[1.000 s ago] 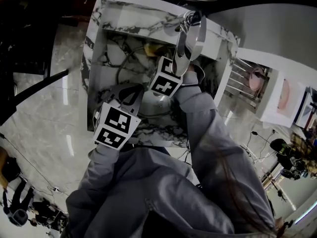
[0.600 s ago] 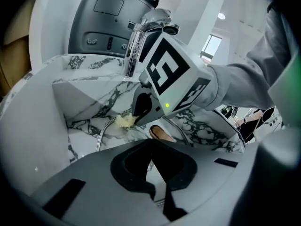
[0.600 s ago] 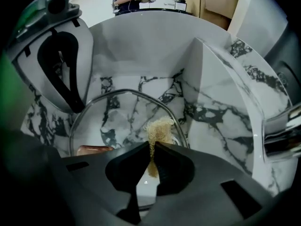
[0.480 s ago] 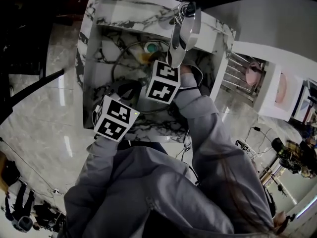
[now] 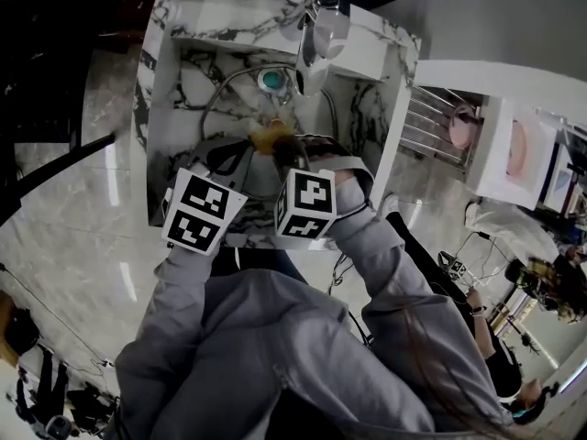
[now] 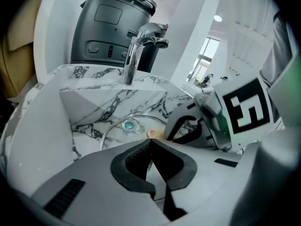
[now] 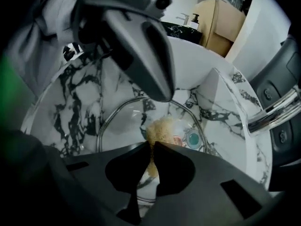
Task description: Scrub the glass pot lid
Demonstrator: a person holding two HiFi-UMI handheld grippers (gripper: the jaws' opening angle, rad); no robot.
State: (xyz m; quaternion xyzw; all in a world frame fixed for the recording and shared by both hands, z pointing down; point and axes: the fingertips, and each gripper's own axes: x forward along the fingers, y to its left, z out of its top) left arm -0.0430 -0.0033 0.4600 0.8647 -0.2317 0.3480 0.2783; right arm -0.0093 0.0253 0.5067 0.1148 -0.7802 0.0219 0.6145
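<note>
Scrubbing step in hand. The lid (image 7: 120, 121) lies in the marble sink (image 5: 229, 15) below the faucet (image 5: 316, 35), with the drain (image 5: 272, 81) showing through the glass. Right tongs (image 7: 151, 147) are clamped on a yellowish sponge (image 7: 162, 126), which looks down on the glass. Left tongs (image 6: 150, 144) are pinched tight, I'd say on the lid's near rim to steady it. Next I'd rub the sponge across the glass with light pressure, keeping the left grip firm so the lid doesn't skid. The right gripper view shows the sponge on the lid and the left tip at the rim. In the head view the marker cubes cover most of that. The left gripper view shows its own closed tips best.
</note>
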